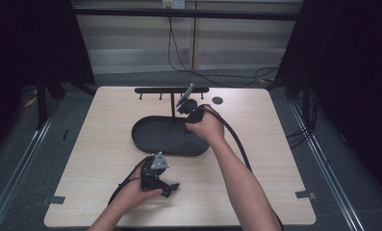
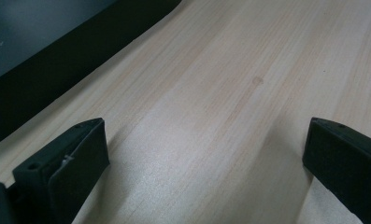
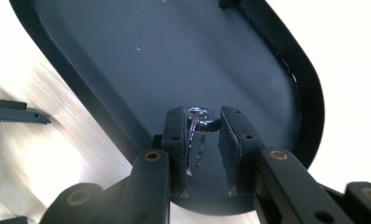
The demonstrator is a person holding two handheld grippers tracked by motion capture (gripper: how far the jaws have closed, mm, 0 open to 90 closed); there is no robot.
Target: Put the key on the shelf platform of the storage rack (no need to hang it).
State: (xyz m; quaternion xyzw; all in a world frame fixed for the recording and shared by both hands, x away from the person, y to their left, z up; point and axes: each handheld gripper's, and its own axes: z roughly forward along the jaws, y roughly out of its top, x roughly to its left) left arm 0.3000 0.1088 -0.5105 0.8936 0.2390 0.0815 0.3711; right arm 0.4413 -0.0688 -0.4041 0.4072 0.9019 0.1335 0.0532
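Right tongs (image 3: 202,140) pinch small metal ring (image 3: 198,135), directly over black tray (image 3: 127,56); hook rack (image 1: 171,90) just beyond. Left tongs (image 2: 206,163) spread, near table (image 2: 220,93) edge.

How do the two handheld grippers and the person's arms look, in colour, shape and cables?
Both the left gripper and the right gripper are black, each topped by a grey three-cornered plate and trailing a black cable. Their jaws are blocky, with small screw holes. The forearms show no sleeves.
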